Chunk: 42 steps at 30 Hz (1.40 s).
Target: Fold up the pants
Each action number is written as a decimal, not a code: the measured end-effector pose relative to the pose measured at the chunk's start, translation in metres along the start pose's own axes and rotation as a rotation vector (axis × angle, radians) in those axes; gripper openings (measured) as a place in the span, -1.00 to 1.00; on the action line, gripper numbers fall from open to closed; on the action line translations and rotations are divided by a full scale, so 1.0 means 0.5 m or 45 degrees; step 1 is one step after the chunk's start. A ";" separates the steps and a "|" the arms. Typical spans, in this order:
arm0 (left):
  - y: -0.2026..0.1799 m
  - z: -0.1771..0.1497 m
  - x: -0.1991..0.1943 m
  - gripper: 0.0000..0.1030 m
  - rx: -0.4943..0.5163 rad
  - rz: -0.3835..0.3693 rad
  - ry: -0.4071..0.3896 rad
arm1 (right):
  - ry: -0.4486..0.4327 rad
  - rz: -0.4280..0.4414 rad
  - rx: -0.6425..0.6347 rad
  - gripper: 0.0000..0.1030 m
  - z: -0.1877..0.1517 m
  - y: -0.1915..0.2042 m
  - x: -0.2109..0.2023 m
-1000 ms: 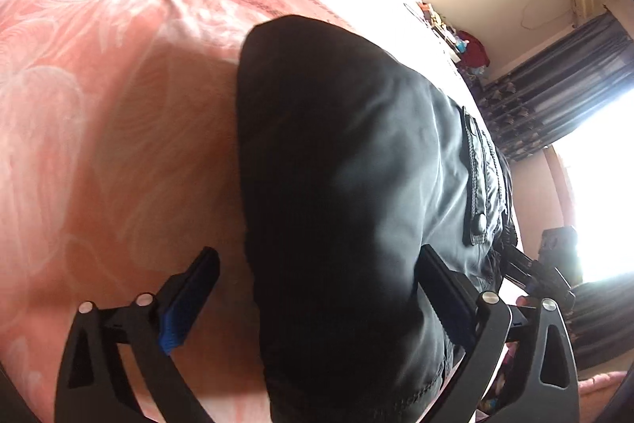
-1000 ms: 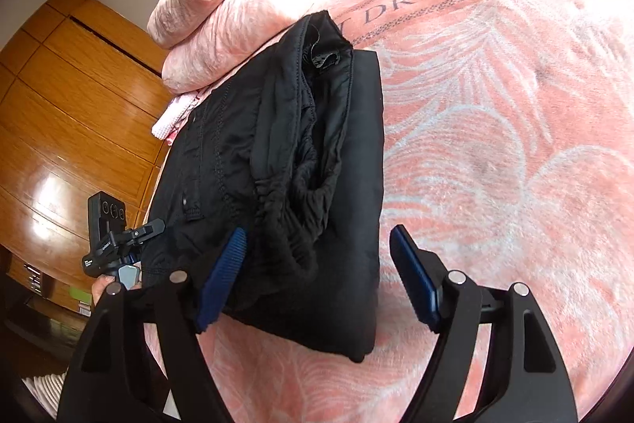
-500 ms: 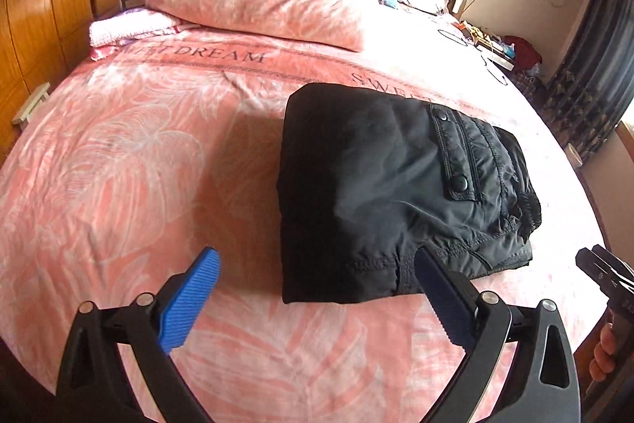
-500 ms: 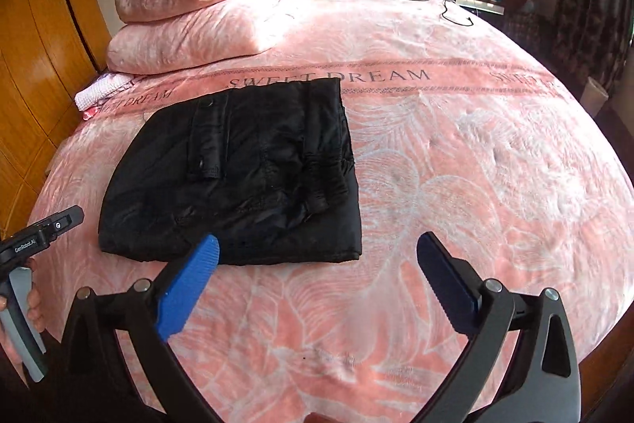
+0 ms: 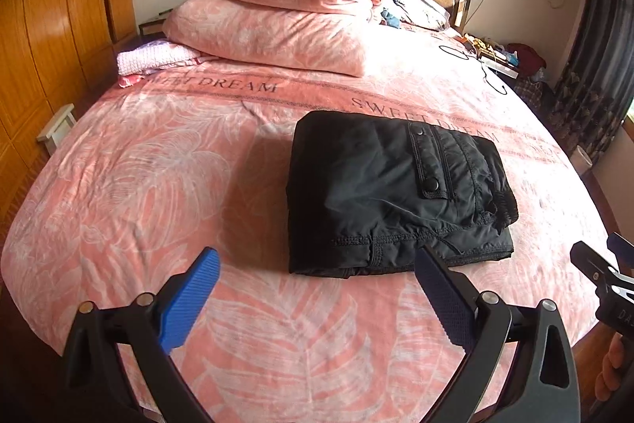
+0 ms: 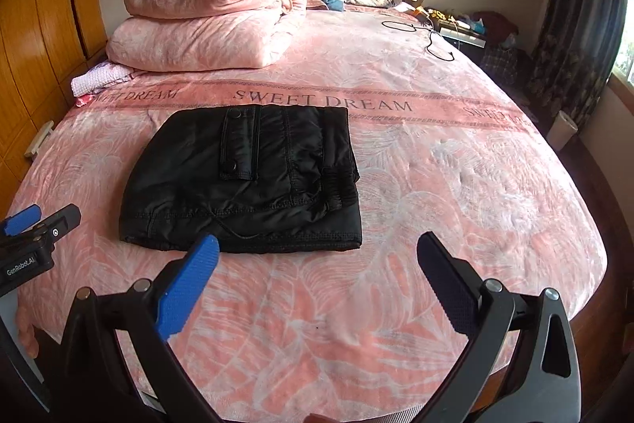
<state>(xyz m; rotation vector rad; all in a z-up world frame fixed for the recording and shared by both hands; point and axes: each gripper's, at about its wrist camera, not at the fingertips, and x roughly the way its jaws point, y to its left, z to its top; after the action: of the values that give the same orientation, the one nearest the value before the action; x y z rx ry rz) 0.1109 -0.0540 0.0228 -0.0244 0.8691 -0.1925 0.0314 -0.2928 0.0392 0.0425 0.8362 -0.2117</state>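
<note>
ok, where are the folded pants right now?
The black pants lie folded flat on the pink bedspread, left of centre in the right wrist view, just below the "SWEET DREAM" band and in front of the stacked duvet.

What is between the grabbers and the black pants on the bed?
Nothing visible. Only bare pink bedspread lies between the open right gripper and the folded pants, and the same goes for the open left gripper. The pillows lie beyond the pants, out of the way.
</note>
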 end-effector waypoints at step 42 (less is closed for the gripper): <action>-0.045 -0.007 0.019 0.92 0.087 0.071 0.046 | 0.029 0.030 0.016 0.95 -0.001 0.004 0.011</action>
<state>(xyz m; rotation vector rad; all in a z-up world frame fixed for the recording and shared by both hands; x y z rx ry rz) 0.1106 -0.0775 0.0154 0.0668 0.8978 -0.1709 0.0351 -0.2918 0.0350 0.0664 0.8565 -0.1946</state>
